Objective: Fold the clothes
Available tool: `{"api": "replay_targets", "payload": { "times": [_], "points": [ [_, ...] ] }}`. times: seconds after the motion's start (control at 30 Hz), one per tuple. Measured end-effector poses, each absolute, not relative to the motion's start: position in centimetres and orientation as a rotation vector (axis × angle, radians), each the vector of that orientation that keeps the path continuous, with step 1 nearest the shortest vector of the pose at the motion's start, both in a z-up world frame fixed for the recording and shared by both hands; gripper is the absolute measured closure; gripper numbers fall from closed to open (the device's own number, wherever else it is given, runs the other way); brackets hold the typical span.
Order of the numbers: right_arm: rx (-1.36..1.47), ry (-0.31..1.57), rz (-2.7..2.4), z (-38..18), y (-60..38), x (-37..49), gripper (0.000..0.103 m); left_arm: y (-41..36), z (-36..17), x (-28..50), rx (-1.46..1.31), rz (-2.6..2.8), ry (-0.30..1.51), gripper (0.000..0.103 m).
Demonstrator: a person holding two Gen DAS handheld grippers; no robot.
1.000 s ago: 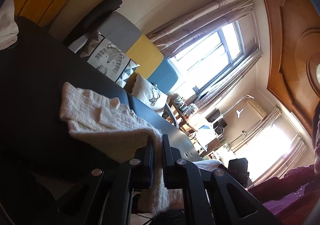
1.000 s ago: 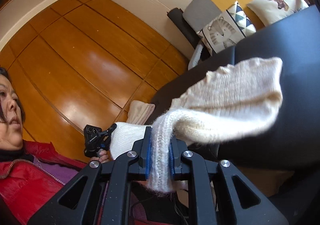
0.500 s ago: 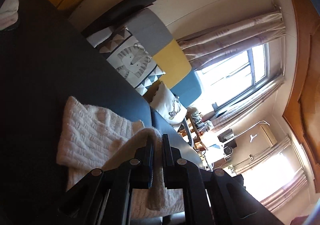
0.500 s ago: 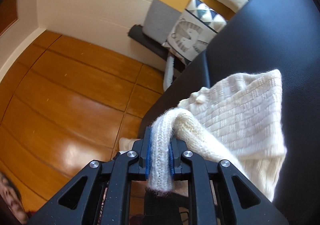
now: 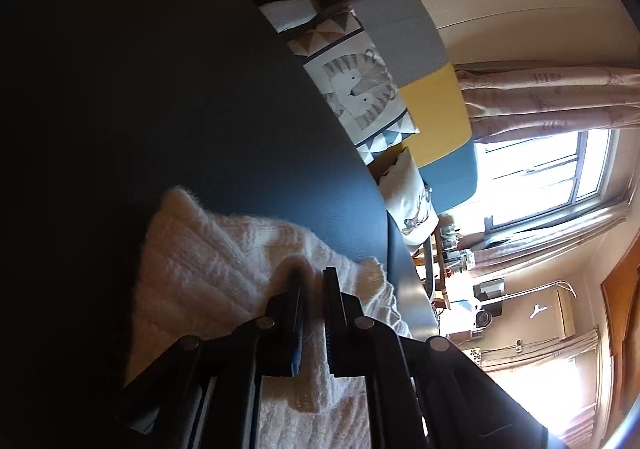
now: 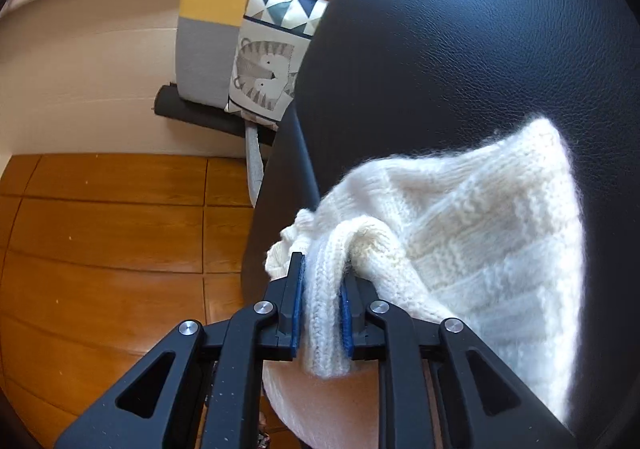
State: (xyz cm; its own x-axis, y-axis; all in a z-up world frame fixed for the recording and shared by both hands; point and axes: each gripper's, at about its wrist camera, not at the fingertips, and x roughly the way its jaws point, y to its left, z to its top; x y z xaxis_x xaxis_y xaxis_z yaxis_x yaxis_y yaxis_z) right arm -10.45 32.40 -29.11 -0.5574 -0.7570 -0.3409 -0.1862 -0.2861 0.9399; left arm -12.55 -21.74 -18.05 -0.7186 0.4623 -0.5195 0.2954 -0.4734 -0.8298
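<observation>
A black, leather-grained desk (image 6: 460, 49) fills most of both views, with a wood-panelled floor (image 6: 100, 229) beside its edge in the right wrist view. Beyond the desk's far edge stands a sofa with grey, yellow and blue back panels (image 5: 436, 117), carrying a cushion printed with a striped tiger (image 5: 356, 85) and a smaller pale cushion (image 5: 412, 201); pinkish curtains (image 5: 560, 97) hang beside a bright window (image 5: 544, 177). On the desk, near its edge, lies the cream knitted sweater (image 6: 480, 233), folded over on itself so that a doubled layer spreads flat across the dark surface. The right tool (image 6: 322, 289) is clenched on a ribbed band of the sweater, the knit pinched between its blue pads and bulging out past the tips, with the rest of the cloth trailing off to the right. The left tool (image 5: 314, 289) sits low over the sweater (image 5: 208, 269), its fingers close together with a narrow dark gap between them; a fold of knit rises at its tips, but I cannot tell whether any cloth is gripped there.
</observation>
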Motion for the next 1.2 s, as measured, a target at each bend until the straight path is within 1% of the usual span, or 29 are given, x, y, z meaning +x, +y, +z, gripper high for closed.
{"api": "replay_targets", "payload": {
  "times": [0.03, 0.07, 0.13, 0.17, 0.2, 0.23, 0.27, 0.37, 0.5, 0.6, 0.67, 0.73, 0.77, 0.83, 0.9, 1.0, 1.07, 1.13, 1.17, 1.2],
  "points": [
    [1.165, -1.57, -1.895, -29.3, 32.4, -10.6, 0.085, -21.7, -18.5, -12.9, -1.148, 2.341, -1.562, 0.096],
    [1.165, -1.58, -1.893, -29.4, 32.4, -10.7, 0.084, -21.7, -18.9, -13.2, -1.164, 2.333, -1.576, 0.093],
    [1.177, -1.591, -1.89, -29.3, 32.3, -11.2, 0.081, -21.8, -19.3, -13.7, -1.185, 2.316, -1.594, 0.093],
    [1.168, -1.601, -1.886, -29.1, 32.3, -11.4, 0.074, -21.8, -19.2, -13.9, -1.189, 2.309, -1.604, 0.092],
    [1.144, -1.613, -1.88, -28.8, 32.4, -11.7, 0.062, -21.9, -19.1, -14.1, -1.191, 2.303, -1.615, 0.088],
    [1.114, -1.627, -1.871, -28.5, 32.5, -12.0, 0.055, -22.0, -18.8, -14.2, -1.185, 2.299, -1.626, 0.087],
    [1.079, -1.637, -1.87, -28.1, 32.6, -12.2, 0.046, -22.1, -18.5, -14.4, -1.176, 2.303, -1.637, 0.086],
    [0.98, -1.628, -1.915, -26.9, 33.3, -12.8, 0.044, -22.5, -17.4, -14.5, -1.147, 2.347, -1.655, 0.085],
    [0.993, -1.523, -2.028, -25.7, 33.5, -12.9, 0.044, -22.6, -16.1, -14.3, -1.104, 2.424, -1.639, 0.085],
    [0.994, -1.348, -2.192, -24.2, 33.0, -11.8, 0.044, -21.2, -14.9, -13.4, -1.087, 2.547, -1.506, 0.085],
    [0.993, -1.209, -2.295, -23.2, 32.3, -11.0, 0.044, -19.2, -14.4, -13.2, -1.094, 2.612, -1.36, 0.085],
    [1.007, -1.021, -2.383, -22.3, 30.5, -10.7, 0.058, -17.1, -14.0, -12.9, -1.099, 2.664, -1.208, 0.085],
    [1.026, -0.927, -2.411, -22.1, 29.6, -10.6, 0.066, -16.0, -14.0, -12.8, -1.097, 2.678, -1.143, 0.085],
    [1.059, -0.764, -2.444, -21.9, 27.8, -10.3, 0.067, -14.2, -14.2, -12.8, -1.098, 2.684, -1.038, 0.085],
    [1.081, -0.642, -2.462, -22.2, 26.4, -10.3, 0.073, -12.7, -14.6, -12.8, -1.113, 2.7, -0.928, 0.085],
    [1.154, -0.563, -2.49, -23.7, 25.9, -10.6, 0.074, -12.1, -15.1, -12.1, -1.124, 2.783, -0.768, 0.085],
    [1.215, -0.535, -2.536, -24.5, 25.8, -11.1, 0.074, -12.3, -15.4, -11.3, -1.114, 2.825, -0.712, 0.085],
    [1.252, -0.583, -2.6, -25.4, 27.0, -11.4, 0.084, -13.1, -15.9, -10.6, -1.093, 2.819, -0.759, 0.085],
    [1.252, -0.643, -2.617, -26.0, 27.9, -11.3, 0.095, -13.7, -16.2, -10.3, -1.082, 2.812, -0.804, 0.087],
    [1.245, -0.696, -2.628, -26.5, 28.7, -11.2, 0.103, -14.0, -16.4, -10.2, -1.078, 2.807, -0.841, 0.092]
  ]
}}
